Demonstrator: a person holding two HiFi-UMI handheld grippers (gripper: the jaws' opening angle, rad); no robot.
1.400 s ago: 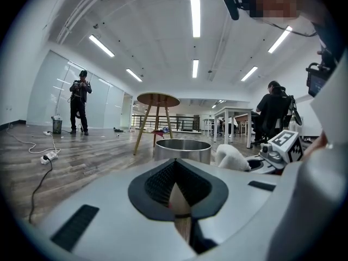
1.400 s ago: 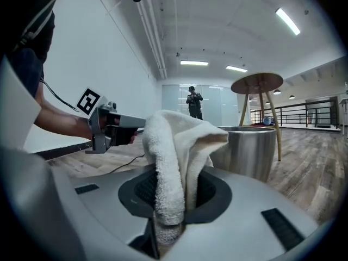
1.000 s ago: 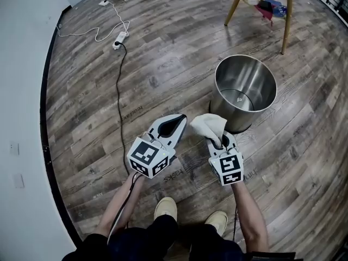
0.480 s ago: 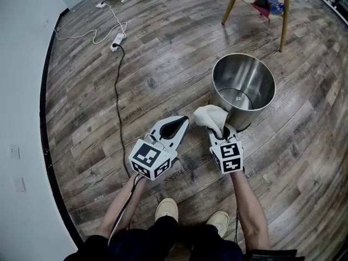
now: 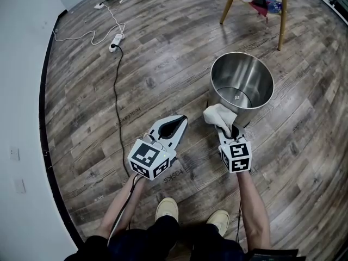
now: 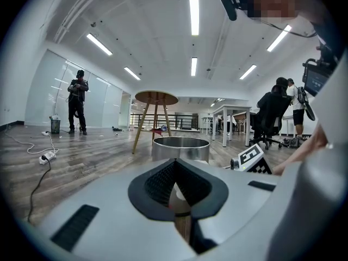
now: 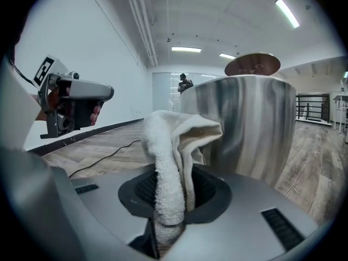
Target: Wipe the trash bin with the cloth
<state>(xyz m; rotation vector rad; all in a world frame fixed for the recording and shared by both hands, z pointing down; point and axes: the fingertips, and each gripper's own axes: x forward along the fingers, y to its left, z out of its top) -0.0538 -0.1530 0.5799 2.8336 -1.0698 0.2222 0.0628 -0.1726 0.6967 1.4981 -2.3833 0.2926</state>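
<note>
A round steel trash bin [image 5: 242, 86] stands upright on the wooden floor, open at the top and with nothing in it. My right gripper [image 5: 230, 131] is shut on a white cloth [image 5: 219, 116], which is bunched up right against the bin's near wall. In the right gripper view the cloth [image 7: 176, 162] sticks up between the jaws, with the bin's wall [image 7: 250, 126] close behind it. My left gripper [image 5: 173, 126] hovers to the left of the bin, shut with nothing in it. The bin [image 6: 180, 148] shows ahead in the left gripper view.
A black cable [image 5: 116, 86] runs across the floor to a white power strip [image 5: 116, 42] at the far left. Wooden table legs [image 5: 281, 15] stand behind the bin. A white wall [image 5: 22, 118] borders the left. People [image 6: 77, 99] and desks are in the distance.
My right gripper has carried the cloth to the right and closer to the bin's wall. My left gripper has barely moved.
</note>
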